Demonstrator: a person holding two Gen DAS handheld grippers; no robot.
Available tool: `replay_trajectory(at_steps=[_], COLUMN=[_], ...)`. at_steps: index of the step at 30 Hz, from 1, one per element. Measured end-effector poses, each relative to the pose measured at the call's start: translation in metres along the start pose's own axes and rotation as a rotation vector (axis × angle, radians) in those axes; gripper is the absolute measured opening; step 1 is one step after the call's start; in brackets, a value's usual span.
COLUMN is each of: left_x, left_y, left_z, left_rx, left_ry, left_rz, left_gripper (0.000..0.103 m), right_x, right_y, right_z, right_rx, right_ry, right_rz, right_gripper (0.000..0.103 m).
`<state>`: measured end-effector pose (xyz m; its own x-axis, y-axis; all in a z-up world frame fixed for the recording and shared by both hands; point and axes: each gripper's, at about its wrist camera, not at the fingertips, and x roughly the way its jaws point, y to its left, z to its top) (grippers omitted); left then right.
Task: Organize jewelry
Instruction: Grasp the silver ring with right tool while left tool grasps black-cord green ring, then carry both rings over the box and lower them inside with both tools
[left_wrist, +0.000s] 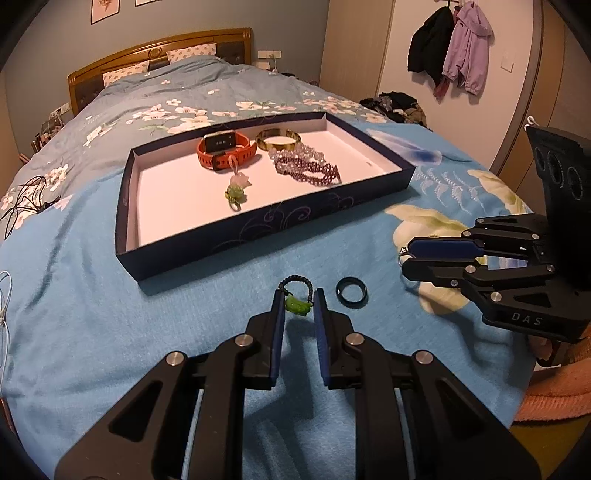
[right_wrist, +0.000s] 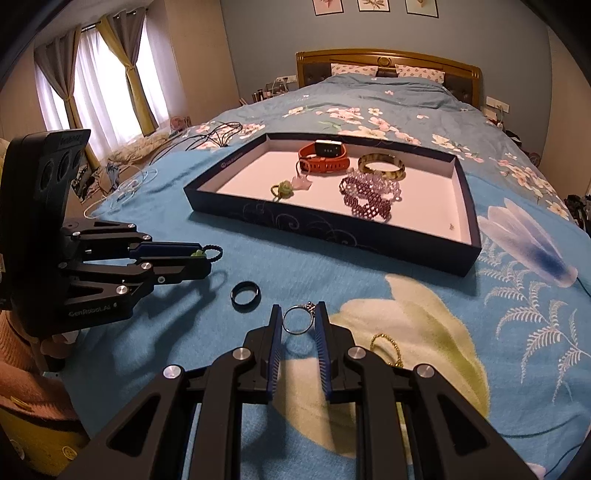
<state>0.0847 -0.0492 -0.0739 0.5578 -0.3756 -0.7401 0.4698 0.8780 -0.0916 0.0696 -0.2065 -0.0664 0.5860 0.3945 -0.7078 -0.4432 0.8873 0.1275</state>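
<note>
Gold chain (right_wrist: 388, 349) partly hidden behind right jaws; tray speck (right_wrist: 451, 226) too small.

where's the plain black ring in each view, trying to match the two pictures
Left wrist view: the black ring lies on the blue bedspread just right of the left gripper, low centre.
Right wrist view: the black ring lies left of the right gripper, below the other gripper's tips.
Shared landmark: the dark blue tray, beyond the ring in both views.
</note>
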Motion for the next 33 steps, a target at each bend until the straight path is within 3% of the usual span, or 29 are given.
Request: replay_trajectory(at_steps=[19, 33], left_x=[-0.03, -0.03], left_y=[0.009, 0.009], left_z=[0.024, 0.037], left_rx=[-0.033, -0.033], left_ry=[-0.117, -0.146], left_rz=[0.014, 0.032], left_gripper=[0.016, 0.016], right_x=[-0.019, -0.017], right_y=[-0.003, -0.003], right_z=[0.034, 0.047], right_rx=[-0.018, -0.032], right_ry=[-0.117, -0.143], right_rz=[-0.022, -0.027], right_gripper=[0.016, 0.016])
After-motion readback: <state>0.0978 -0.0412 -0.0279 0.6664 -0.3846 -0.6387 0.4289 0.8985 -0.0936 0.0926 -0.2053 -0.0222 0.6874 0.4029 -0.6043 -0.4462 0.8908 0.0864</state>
